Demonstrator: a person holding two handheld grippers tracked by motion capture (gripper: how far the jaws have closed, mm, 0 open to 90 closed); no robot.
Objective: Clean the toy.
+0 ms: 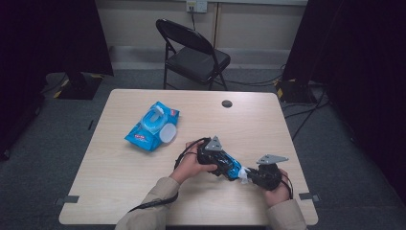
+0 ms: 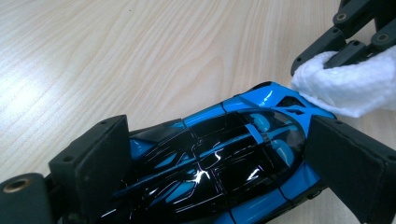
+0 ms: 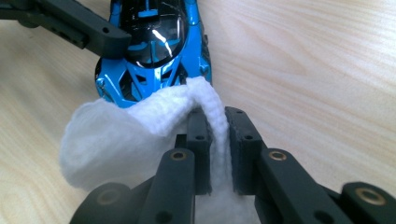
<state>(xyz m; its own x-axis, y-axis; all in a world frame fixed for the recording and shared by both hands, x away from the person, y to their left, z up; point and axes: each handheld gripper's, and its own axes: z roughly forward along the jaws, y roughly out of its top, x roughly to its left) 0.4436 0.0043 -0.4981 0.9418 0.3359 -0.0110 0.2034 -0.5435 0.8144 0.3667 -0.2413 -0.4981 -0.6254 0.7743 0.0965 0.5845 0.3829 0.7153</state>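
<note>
Toy car point(image 1: 229, 165), blue and black, is lying near the table's point(image 1: 119, 163) front edge, clamped by the left gripper point(image 2: 219, 154) while the right gripper point(image 3: 215, 140), pinching a white wipe point(image 3: 107, 144), is dabbing its end; pressing hard could twist the car loose.

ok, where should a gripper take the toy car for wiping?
Across the flanks at the cabin, as the left gripper does: the blue toy car is long and narrow, so the nose stays free for the white wipe in the right gripper.

Apparently no legible text anywhere.
</note>
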